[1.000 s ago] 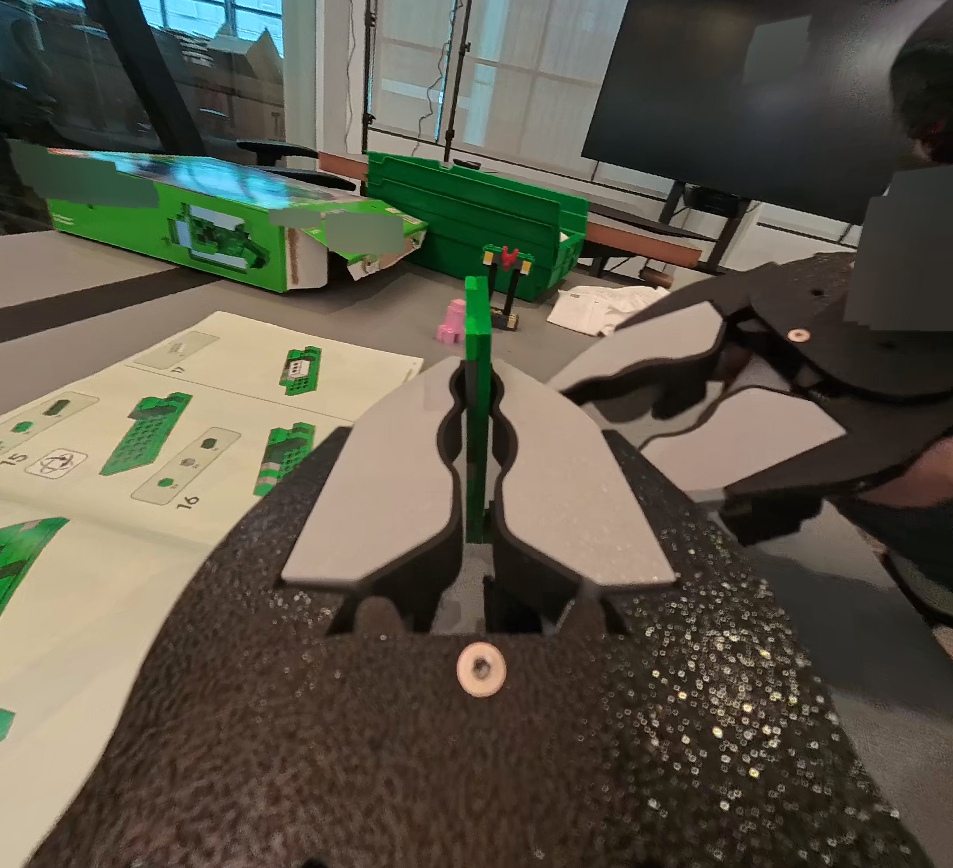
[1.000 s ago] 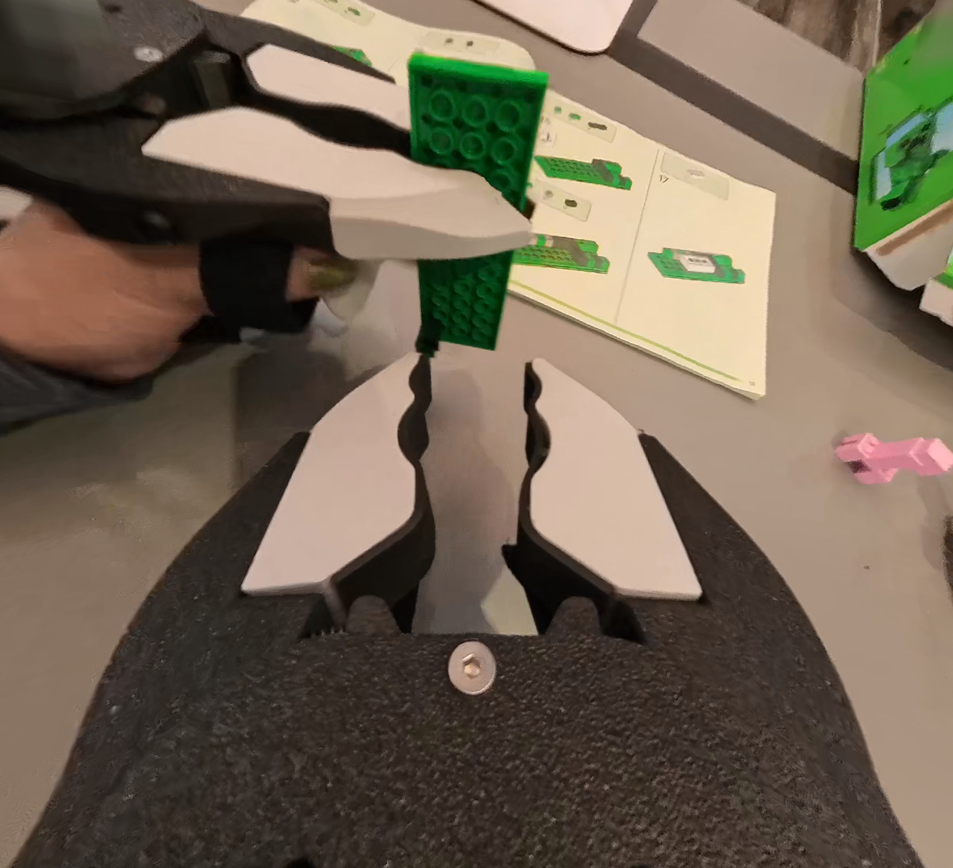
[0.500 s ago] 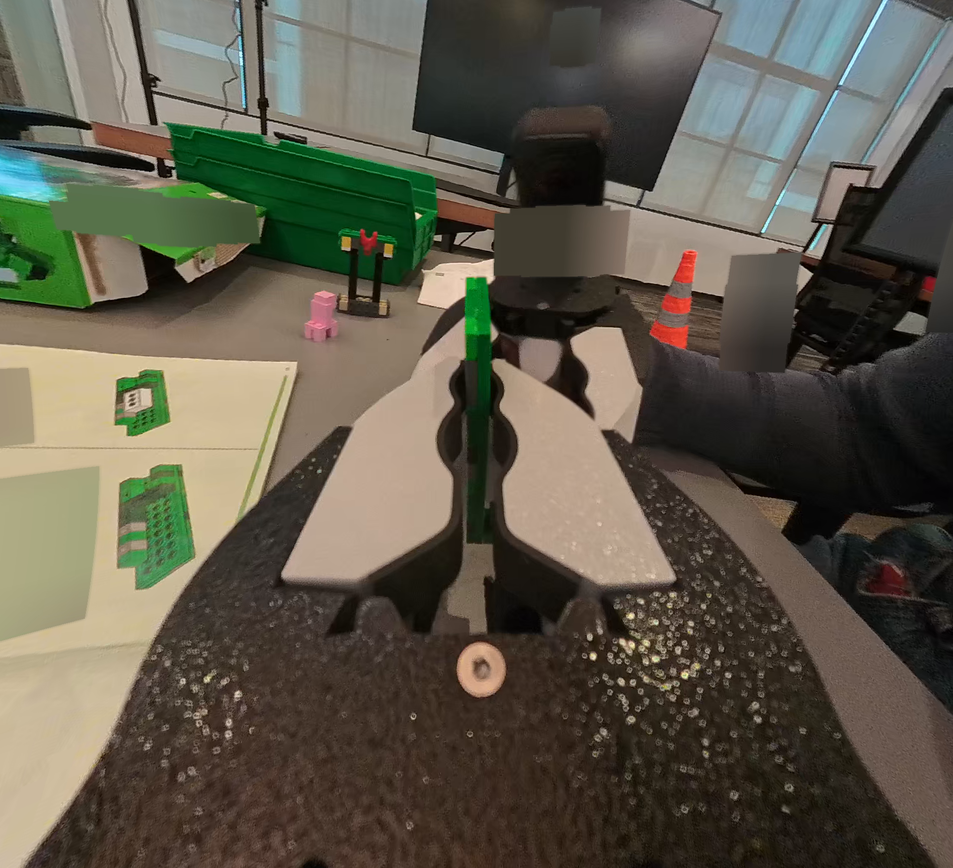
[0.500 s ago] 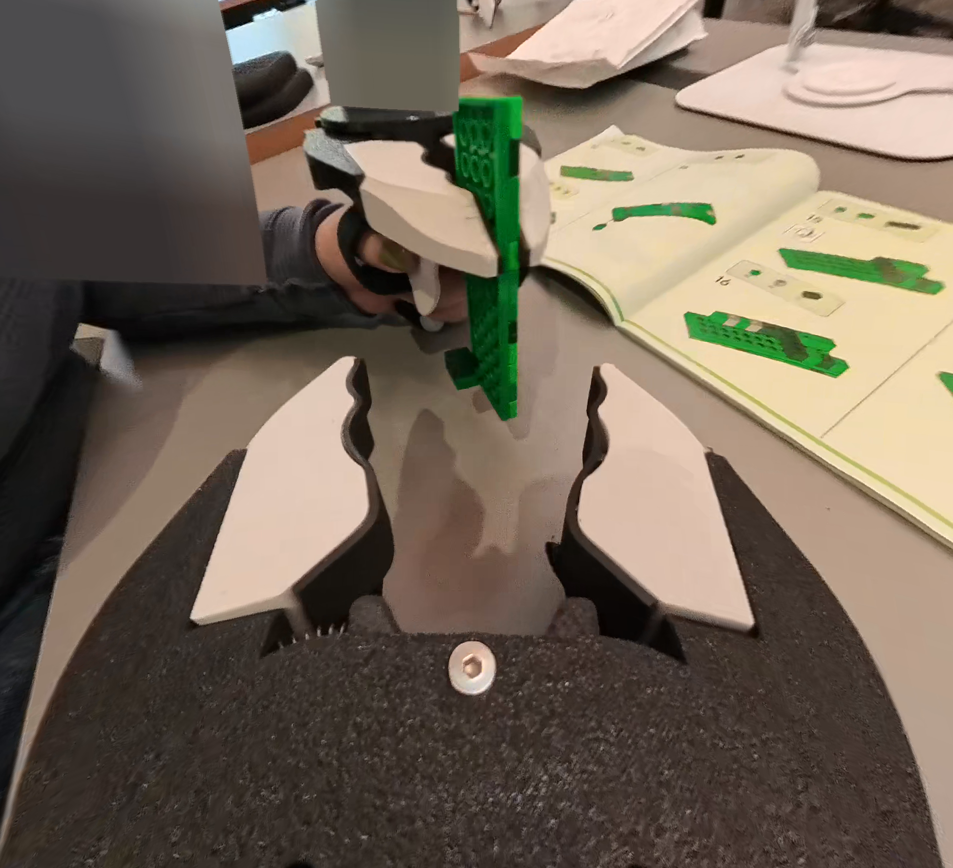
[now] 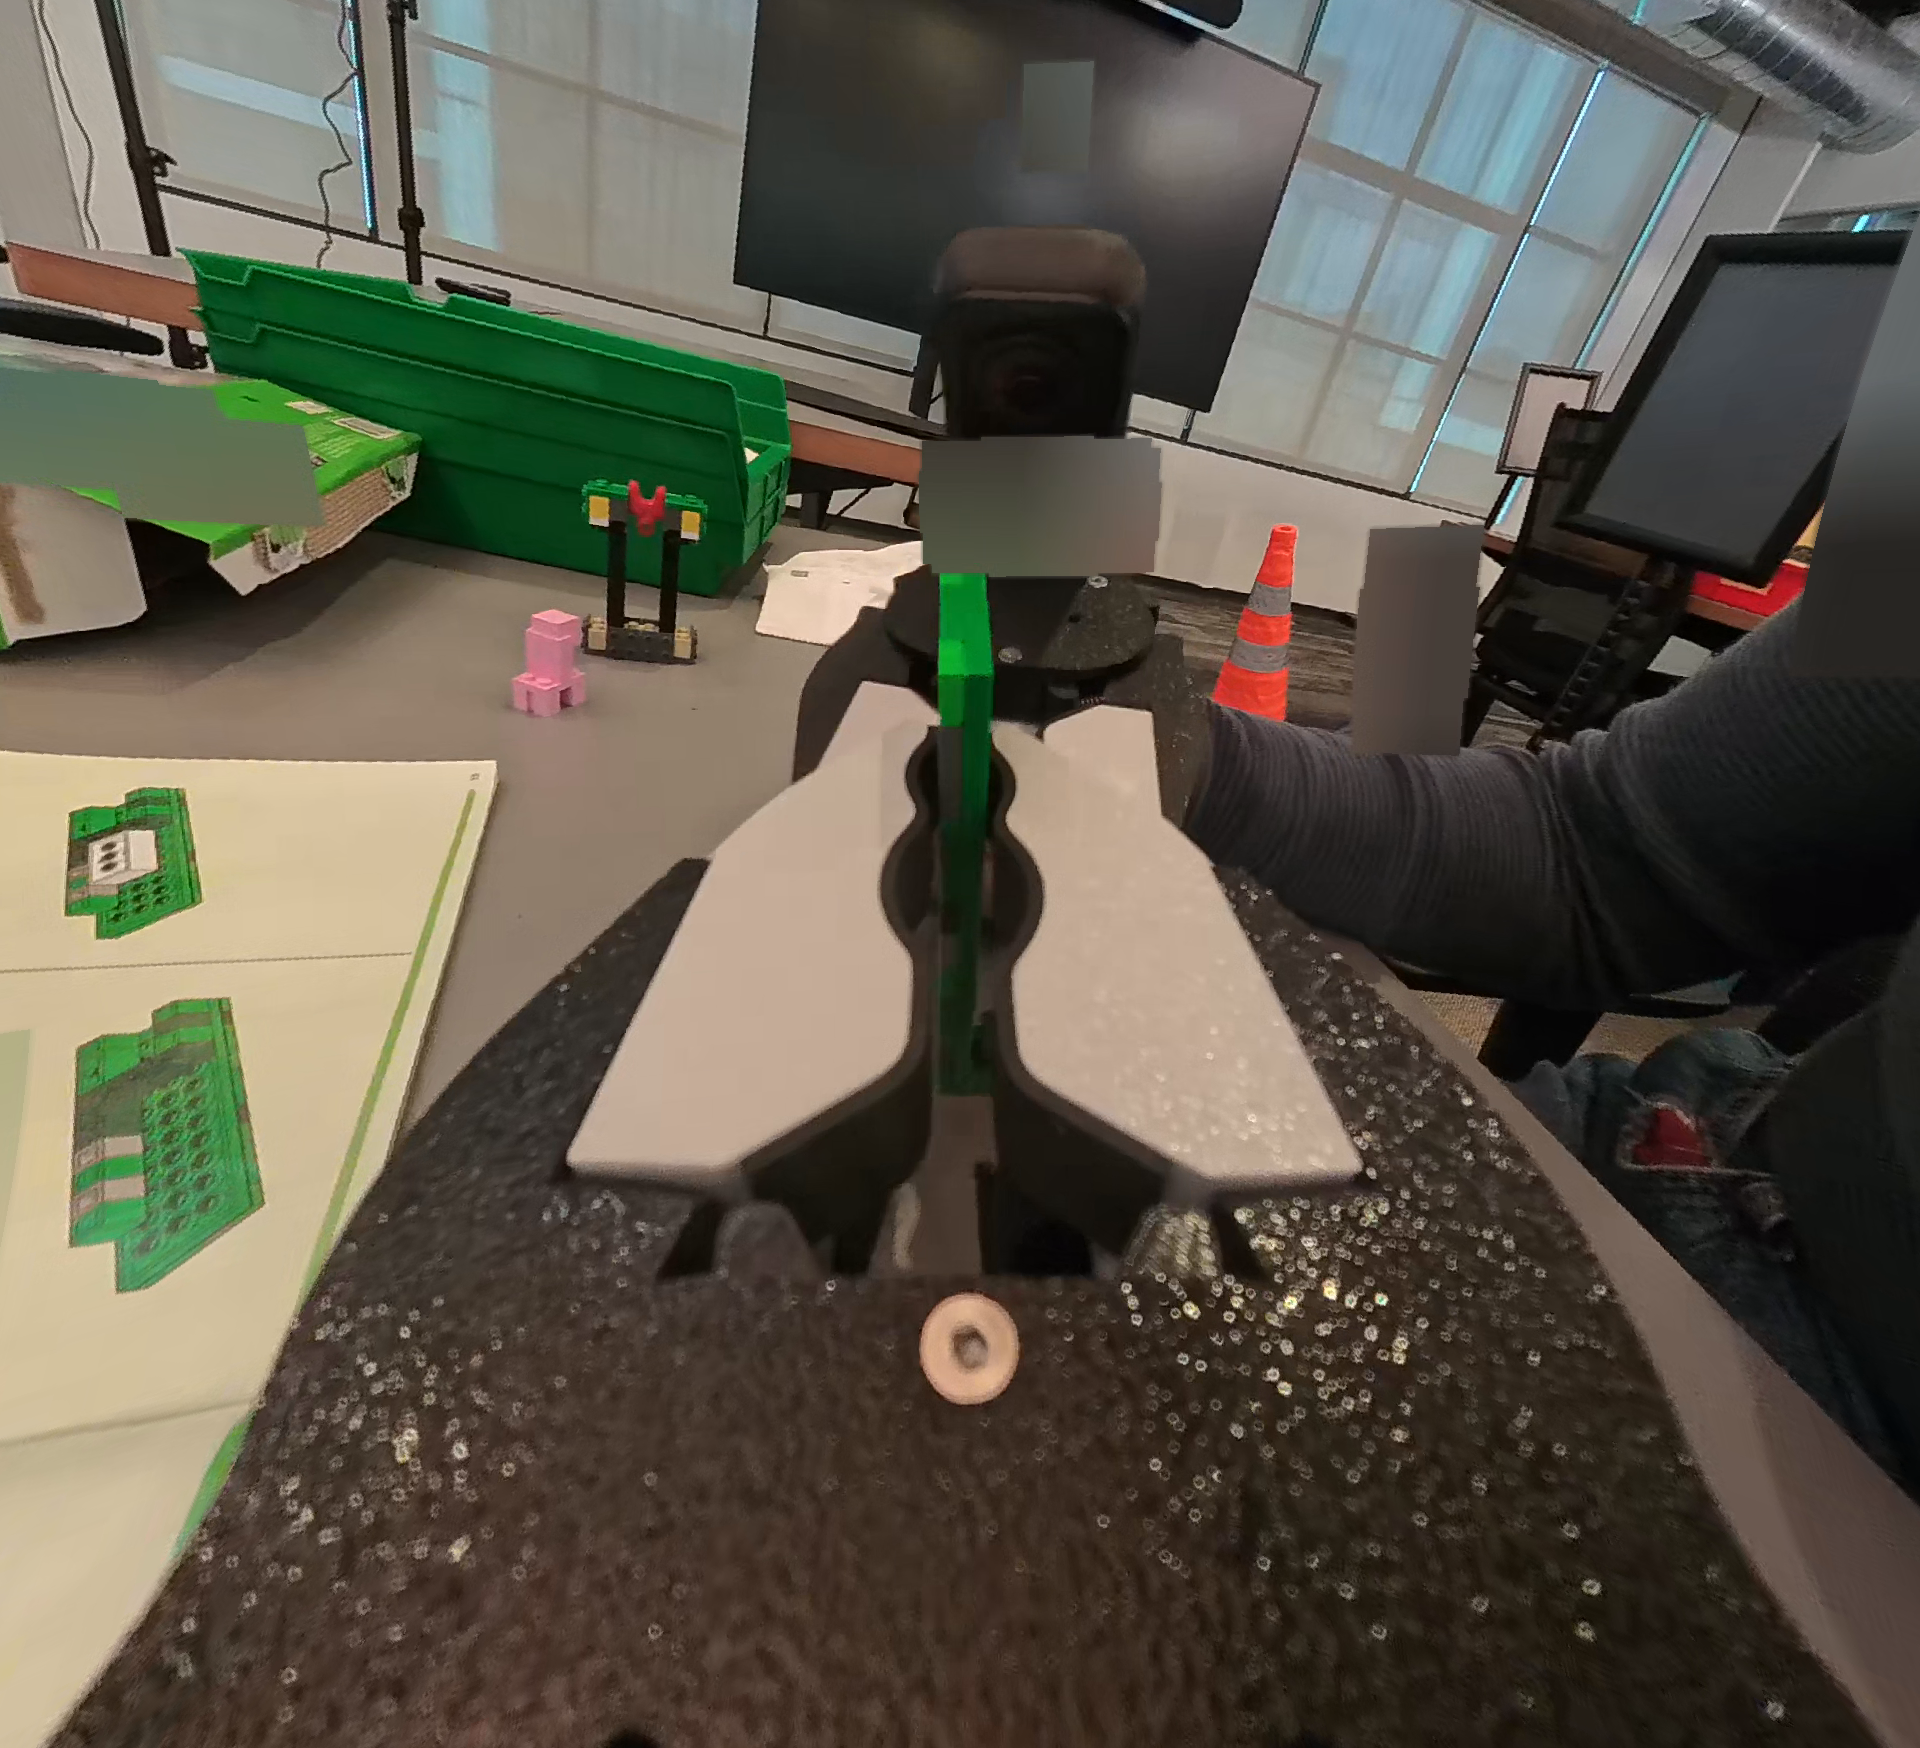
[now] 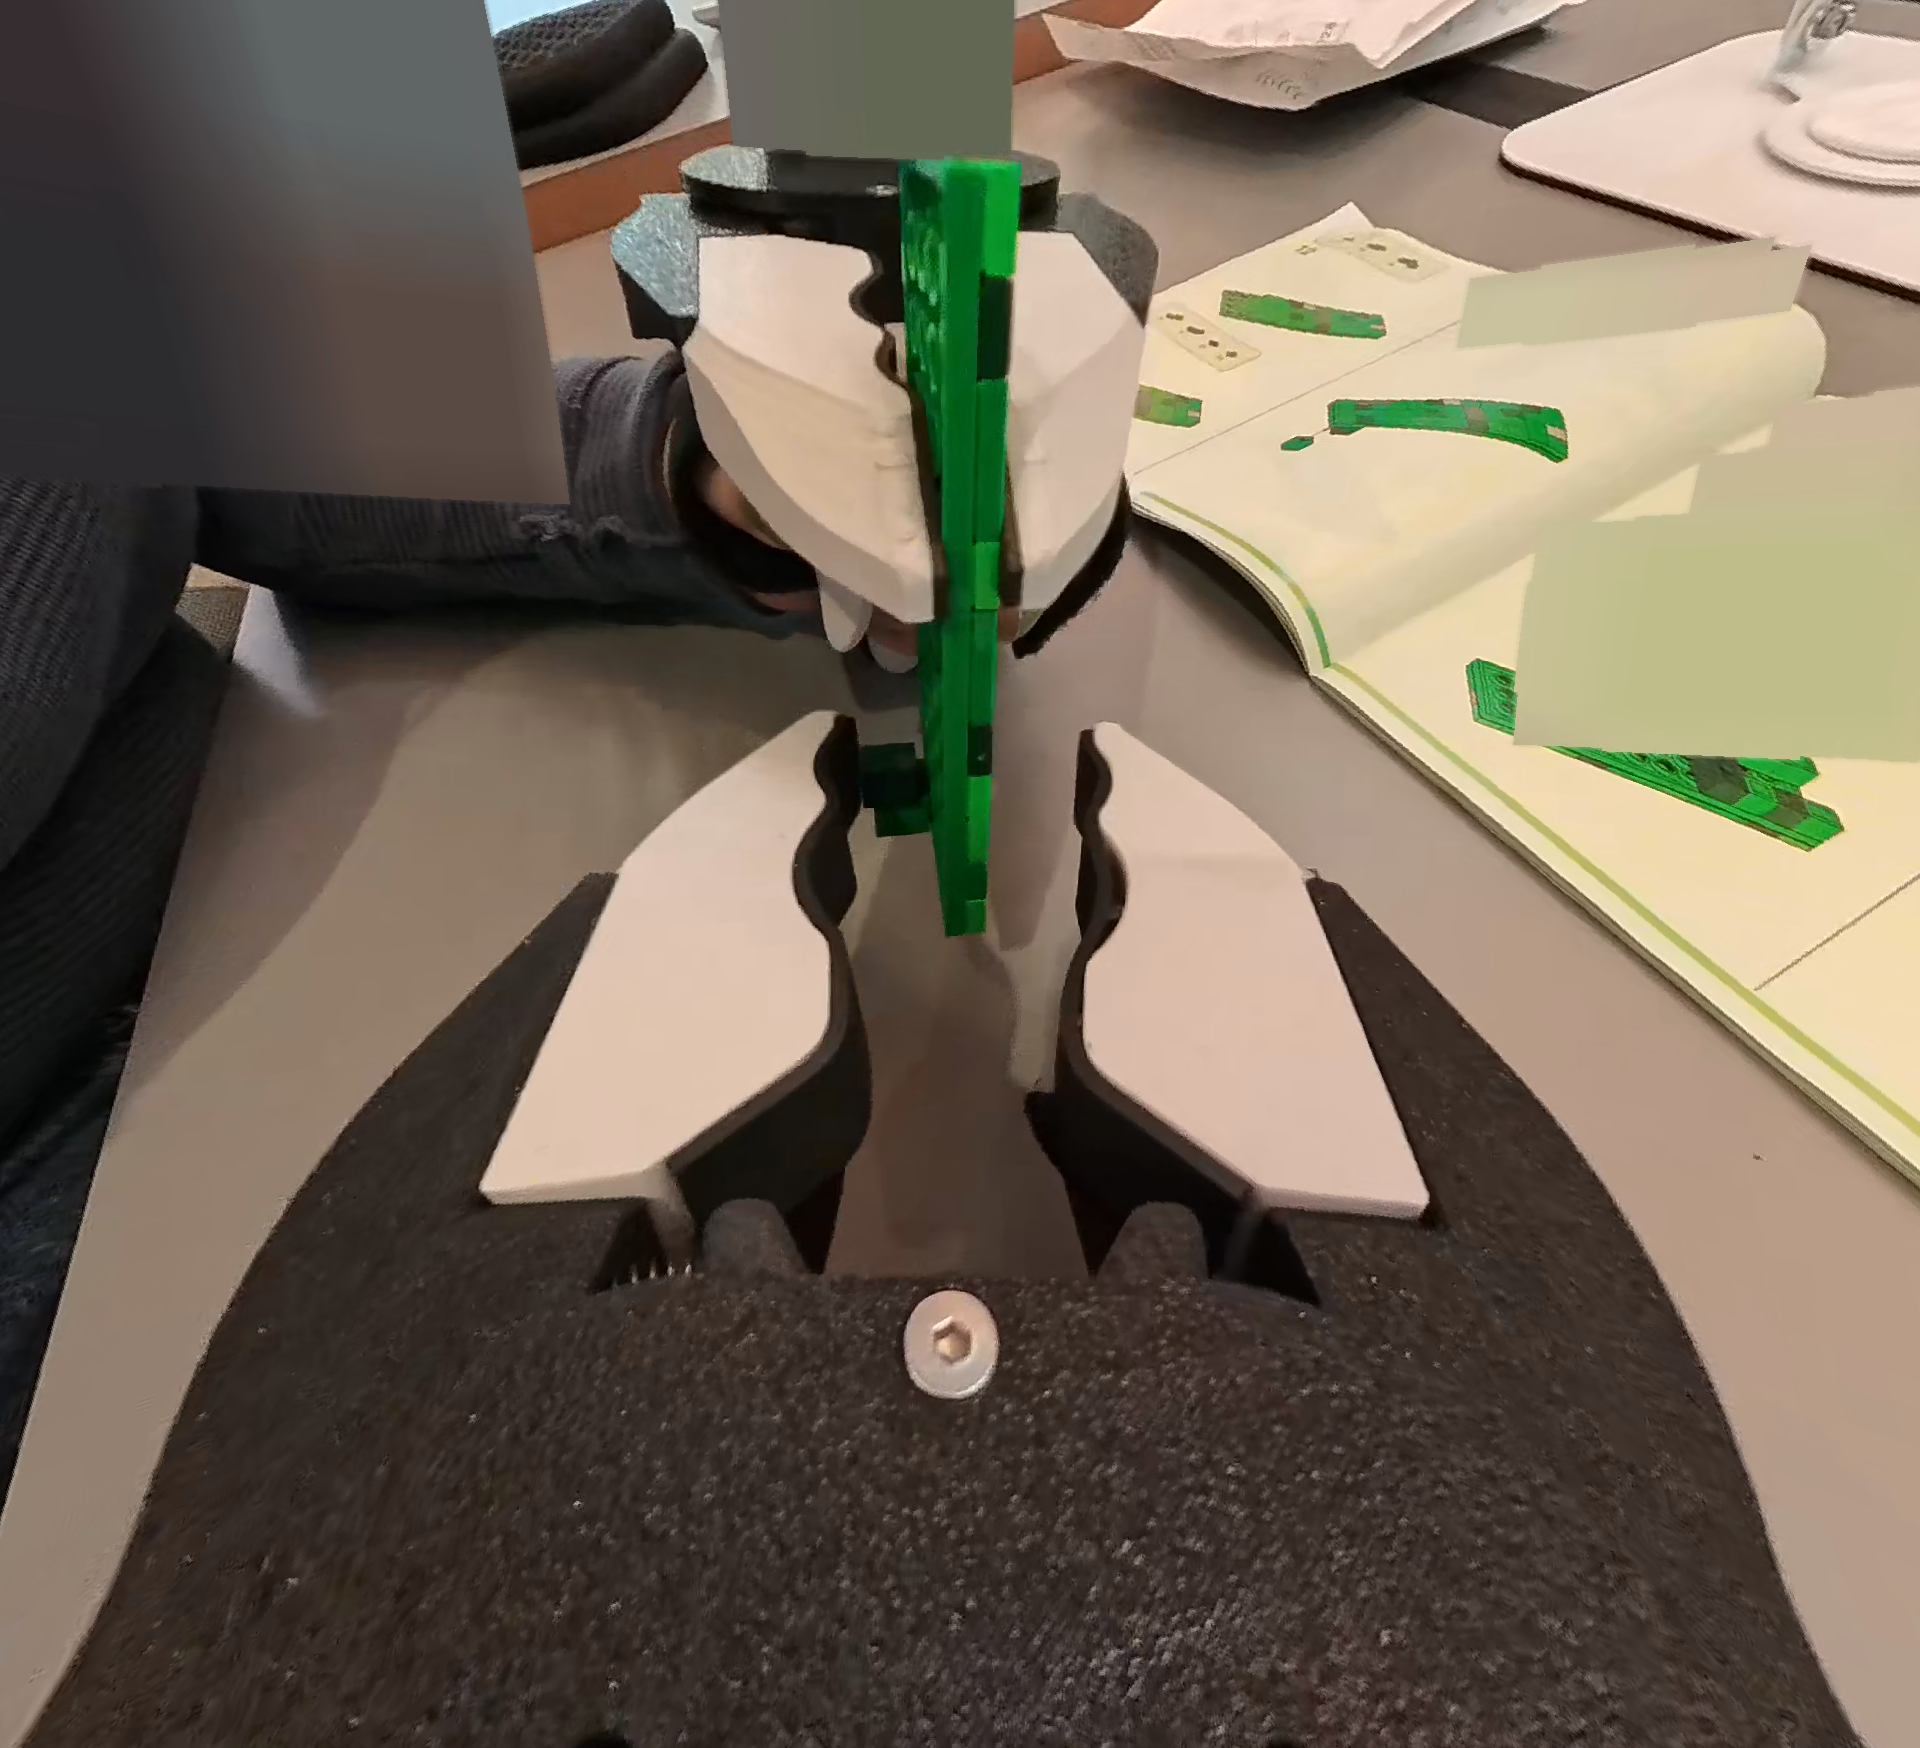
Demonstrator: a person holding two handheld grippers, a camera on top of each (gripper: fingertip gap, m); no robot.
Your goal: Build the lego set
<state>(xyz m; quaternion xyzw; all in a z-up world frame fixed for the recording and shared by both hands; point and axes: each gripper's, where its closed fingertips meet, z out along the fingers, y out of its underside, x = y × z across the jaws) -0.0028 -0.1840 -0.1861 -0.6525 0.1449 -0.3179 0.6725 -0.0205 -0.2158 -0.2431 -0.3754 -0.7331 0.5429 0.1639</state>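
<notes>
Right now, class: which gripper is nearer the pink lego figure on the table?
Left. The left gripper is beside the pink lego figure; the right gripper faces it from beyond the green plate, farther off.

A grey table [image 5: 343, 659] holds an open booklet [image 5: 239, 971] with green pictures. Near its far corner a small pink toy [image 5: 548, 664] stands just beside a black and green brick frame [image 5: 646, 571]. Behind them sit a green bin [image 5: 499, 410] and a green box [image 5: 312, 493].
</notes>
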